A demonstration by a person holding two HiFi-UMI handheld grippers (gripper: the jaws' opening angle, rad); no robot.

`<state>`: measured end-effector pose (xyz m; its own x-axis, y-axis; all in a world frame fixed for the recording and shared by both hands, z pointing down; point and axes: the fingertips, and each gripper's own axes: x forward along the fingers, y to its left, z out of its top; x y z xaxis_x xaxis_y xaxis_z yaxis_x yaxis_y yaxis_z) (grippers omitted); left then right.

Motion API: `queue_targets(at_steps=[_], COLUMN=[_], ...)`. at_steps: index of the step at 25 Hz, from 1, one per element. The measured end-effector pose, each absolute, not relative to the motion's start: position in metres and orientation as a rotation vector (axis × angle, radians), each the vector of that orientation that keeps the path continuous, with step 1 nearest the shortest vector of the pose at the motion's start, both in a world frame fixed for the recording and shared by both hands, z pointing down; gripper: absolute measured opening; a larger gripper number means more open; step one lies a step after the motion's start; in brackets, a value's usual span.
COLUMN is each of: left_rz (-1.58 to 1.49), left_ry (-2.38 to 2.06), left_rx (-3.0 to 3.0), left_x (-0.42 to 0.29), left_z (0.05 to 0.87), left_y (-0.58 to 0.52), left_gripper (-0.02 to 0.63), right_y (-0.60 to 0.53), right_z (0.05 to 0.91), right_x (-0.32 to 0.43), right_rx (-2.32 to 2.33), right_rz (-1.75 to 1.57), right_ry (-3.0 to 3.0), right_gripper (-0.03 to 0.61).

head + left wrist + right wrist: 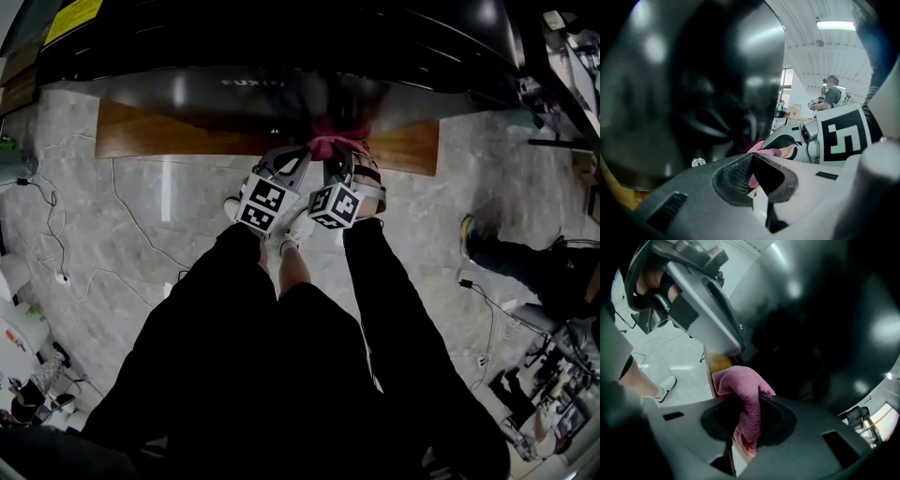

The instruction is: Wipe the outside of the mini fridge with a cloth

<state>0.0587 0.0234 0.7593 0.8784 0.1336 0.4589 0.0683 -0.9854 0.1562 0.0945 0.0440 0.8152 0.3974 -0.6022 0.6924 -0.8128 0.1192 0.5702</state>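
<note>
A black, glossy mini fridge (281,56) is seen standing on a wooden board (159,136), which lies on a pale stone-patterned floor (112,244). Both tongs are held close together, low at the fridge's front, just above the board's near edge.

The right gripper (749,401) is clamped on a pink cloth (738,380). The cloth is pinched between the two jaws, with a bunched fold standing out past their tips and a tail hanging down between them. The bunch is held right at the fridge's dark lower front; whether it is pressed on the surface cannot be told.

The left gripper (752,161) is held just beside the right one, its jaws drawn together so that the tips meet. Only a thin pink sliver is seen through the slit between its pads. From the right gripper view its tip is seen above the cloth, with a strip of the board showing between them.

A white shoe (665,385) is seen on the floor beside the board, and another person (832,93) is visible far off in the room
</note>
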Motion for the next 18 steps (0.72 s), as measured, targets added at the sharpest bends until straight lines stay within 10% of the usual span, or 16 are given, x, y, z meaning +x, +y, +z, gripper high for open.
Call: queue_targets(at_steps=[18], left_rz=[0.257], left_ry=[-0.137], left_rx=[2.969], left_x=[-0.146], left_z=[0.463], left_y=[-0.031], left_gripper=[0.006], right_y=[0.008], right_z=[0.459], right_x=[-0.096], right_rx=[1.949], right_rz=[0.196], right_ry=[-2.138], right_gripper=[0.083])
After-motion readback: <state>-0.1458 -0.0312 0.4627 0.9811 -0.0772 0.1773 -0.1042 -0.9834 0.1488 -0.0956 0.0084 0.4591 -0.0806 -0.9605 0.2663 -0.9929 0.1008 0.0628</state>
